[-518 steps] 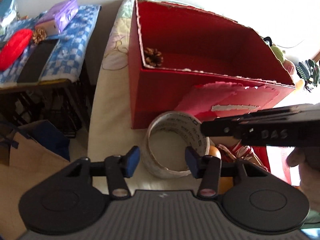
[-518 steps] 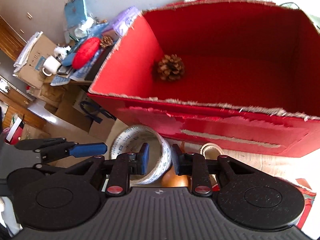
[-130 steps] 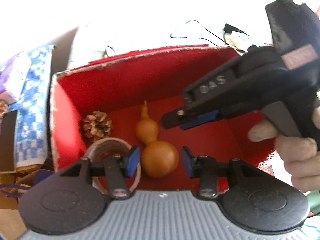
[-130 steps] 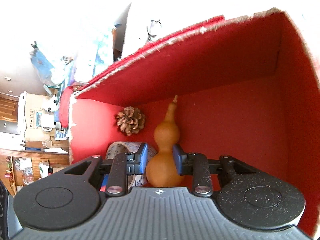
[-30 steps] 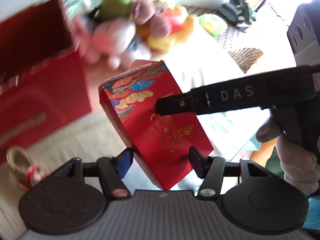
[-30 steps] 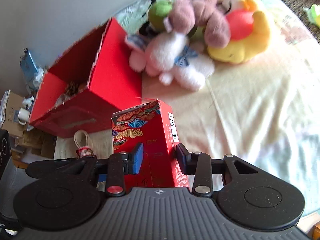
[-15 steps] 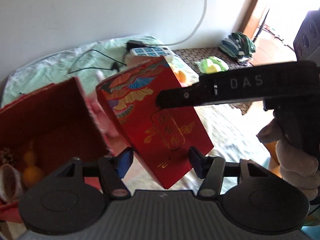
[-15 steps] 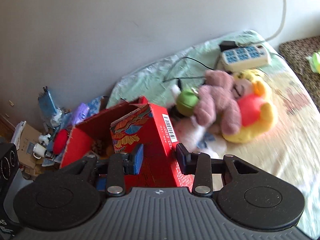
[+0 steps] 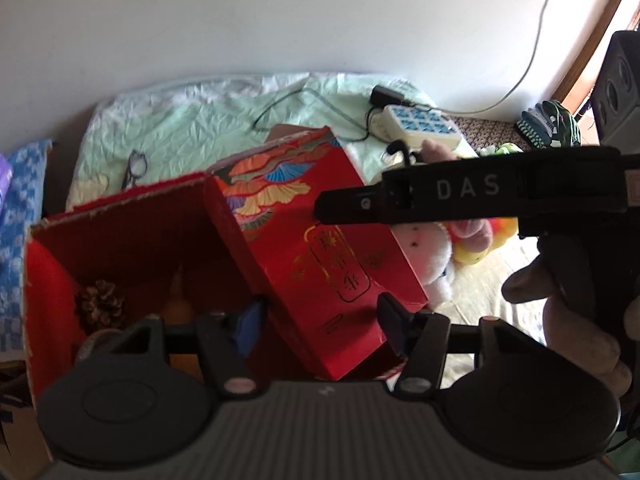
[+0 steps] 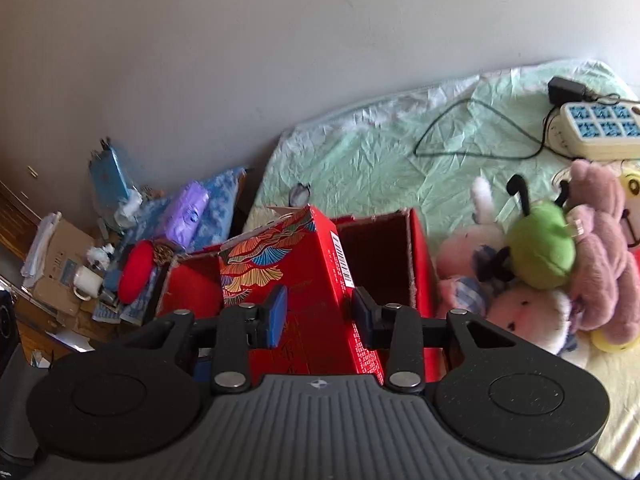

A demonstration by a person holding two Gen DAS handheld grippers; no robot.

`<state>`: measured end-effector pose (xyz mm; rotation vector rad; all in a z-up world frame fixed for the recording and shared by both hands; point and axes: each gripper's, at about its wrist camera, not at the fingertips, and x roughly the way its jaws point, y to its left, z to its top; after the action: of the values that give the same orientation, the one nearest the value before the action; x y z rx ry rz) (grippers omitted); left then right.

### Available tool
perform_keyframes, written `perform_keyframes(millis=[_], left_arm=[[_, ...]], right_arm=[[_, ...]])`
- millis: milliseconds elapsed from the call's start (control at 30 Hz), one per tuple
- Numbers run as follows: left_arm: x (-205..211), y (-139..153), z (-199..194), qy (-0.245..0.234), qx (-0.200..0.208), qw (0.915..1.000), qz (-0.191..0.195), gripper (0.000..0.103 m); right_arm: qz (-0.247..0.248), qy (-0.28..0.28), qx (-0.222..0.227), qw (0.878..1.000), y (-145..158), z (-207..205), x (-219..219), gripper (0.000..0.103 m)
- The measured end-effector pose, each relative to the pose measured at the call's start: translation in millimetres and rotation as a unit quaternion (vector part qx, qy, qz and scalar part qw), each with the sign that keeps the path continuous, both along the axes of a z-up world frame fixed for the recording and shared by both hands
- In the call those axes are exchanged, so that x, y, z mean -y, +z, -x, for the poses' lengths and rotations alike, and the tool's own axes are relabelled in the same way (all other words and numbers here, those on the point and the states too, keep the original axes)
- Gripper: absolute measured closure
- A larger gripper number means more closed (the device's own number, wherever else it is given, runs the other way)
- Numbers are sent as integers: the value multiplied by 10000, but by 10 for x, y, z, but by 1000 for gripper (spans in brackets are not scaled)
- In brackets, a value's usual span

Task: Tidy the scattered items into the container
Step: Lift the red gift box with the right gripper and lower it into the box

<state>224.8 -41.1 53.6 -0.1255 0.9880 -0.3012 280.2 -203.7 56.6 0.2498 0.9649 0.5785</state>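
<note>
One pinecone (image 9: 100,306) and gourd (image 9: 178,307) inside red container (image 9: 40,292).

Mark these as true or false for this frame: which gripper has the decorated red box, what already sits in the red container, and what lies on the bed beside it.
1. The right gripper is shut on the decorated red box. True.
2. The left gripper clamps the box. False: its jaws stand open, apart from the box's sides.
3. A pine cone lies inside the red container. True.
4. The stuffed toys are in the container. False: they lie on the bed sheet beside it.
5. A power strip rests on the sheet. True.
</note>
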Motion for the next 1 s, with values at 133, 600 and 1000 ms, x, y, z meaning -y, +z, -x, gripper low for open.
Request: perform_keyframes(millis=[133, 600, 1000], left_arm=[[-50, -246, -162, -169, -402, 9990, -27, 44], [-63, -724, -561, -846, -1446, 9857, -173, 48], [116, -837, -827, -1142, -1682, 9781, -448, 46]], right_arm=[[627, 70, -196, 9978, -167, -98, -243, 65], [2184, 305, -593, 9736, -401, -272, -686, 69], [1353, -154, -535, 9892, -217, -325, -296, 72]])
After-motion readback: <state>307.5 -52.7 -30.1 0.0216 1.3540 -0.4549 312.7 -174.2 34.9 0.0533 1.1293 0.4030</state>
